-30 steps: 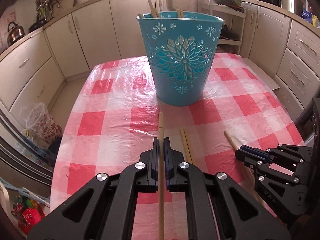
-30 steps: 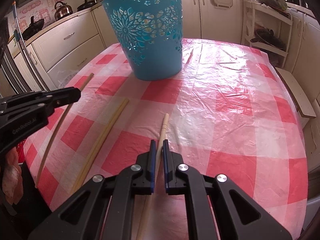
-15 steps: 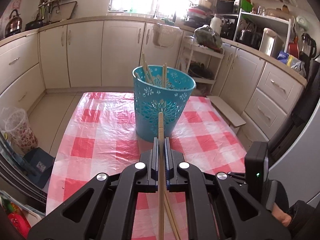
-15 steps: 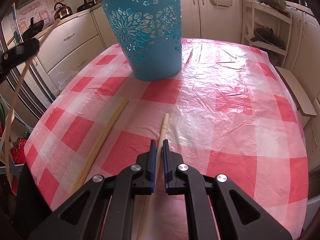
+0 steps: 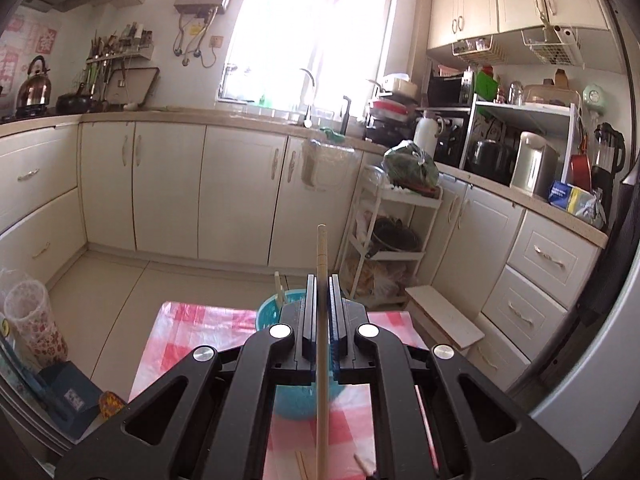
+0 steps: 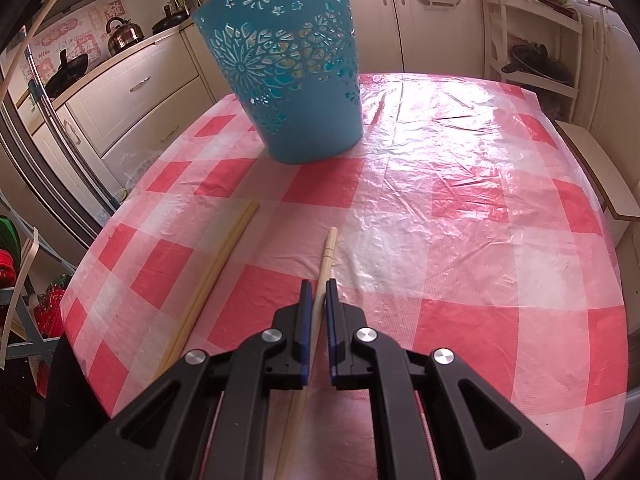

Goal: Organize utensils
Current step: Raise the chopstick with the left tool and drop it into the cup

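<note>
Holding one chopstick [image 5: 321, 360] clamped tight, the left hand-held gripper [image 5: 321, 296] sits high above the surface [image 6: 460, 208], pointing out across the kitchen, with the stick running straight forward between its jaws and poking out past them. Below it in the left wrist view, mostly hidden by the gripper body, is the blue cut-out bucket [image 6: 286, 64], with at least one chopstick already standing in it. To finish this step well, I'd say the forward end needs tipping down until it points into the bucket mouth, and the jaws should only let go once that end is inside the rim. A long thin stick dropped from too high could bounce off the edge or skitter across the plastic cloth.

Moving right across the surface, a pair of chopsticks [image 6: 216, 276] lies side by side on the red-and-white checks, nearer than the bucket and left of the other gripper. They are untouched.

Further right, the right hand-held gripper [image 6: 316, 292] is angled down at the near part of the surface, its jaws pinched onto a single chopstick [image 6: 327, 252] whose far end lies on the cloth. The bucket stands well beyond it, to the far left. I would lift that one only after the left stick is safely in, so the two long sticks do not cross over the bucket.
</note>
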The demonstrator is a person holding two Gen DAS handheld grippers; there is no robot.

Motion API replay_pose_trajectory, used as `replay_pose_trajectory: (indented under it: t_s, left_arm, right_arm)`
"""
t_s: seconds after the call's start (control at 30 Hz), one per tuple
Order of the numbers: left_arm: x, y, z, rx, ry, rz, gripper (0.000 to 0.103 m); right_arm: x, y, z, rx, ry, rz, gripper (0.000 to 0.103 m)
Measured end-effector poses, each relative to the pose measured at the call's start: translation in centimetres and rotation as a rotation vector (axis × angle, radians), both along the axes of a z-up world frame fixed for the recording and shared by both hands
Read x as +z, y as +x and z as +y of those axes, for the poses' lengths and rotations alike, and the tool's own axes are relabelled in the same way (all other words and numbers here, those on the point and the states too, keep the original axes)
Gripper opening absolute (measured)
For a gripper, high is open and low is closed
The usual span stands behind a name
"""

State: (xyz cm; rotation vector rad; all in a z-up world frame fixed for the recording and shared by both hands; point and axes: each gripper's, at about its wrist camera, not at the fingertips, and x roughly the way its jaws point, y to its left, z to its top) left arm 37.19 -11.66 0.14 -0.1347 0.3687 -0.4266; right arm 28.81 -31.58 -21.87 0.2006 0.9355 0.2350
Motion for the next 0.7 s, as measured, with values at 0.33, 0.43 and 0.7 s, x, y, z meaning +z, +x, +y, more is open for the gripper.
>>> replay_pose_trajectory:
  t_s: [0.33, 0.43, 0.7]
  left_arm:
    - [0.4, 9.7, -2.8, 0.087, -0.126, -0.052, 0.005]
    - [-1.3, 11.5, -3.5, 0.114, -0.142, -0.038, 0.005]
    - [-5.3, 12.4, -4.0, 0.152, -0.124, -0.002, 0.005]
  right_arm:
    - [-0.1, 0.1, -0.8, -0.003, 0.066, 0.014, 0.007]
    - [-0.1, 0.1, -0.9, -0.002, 0.081, 0.017, 0.007]
    - [-0.1, 0.2, -1.4, 0.000, 0.109, 0.024, 0.007]
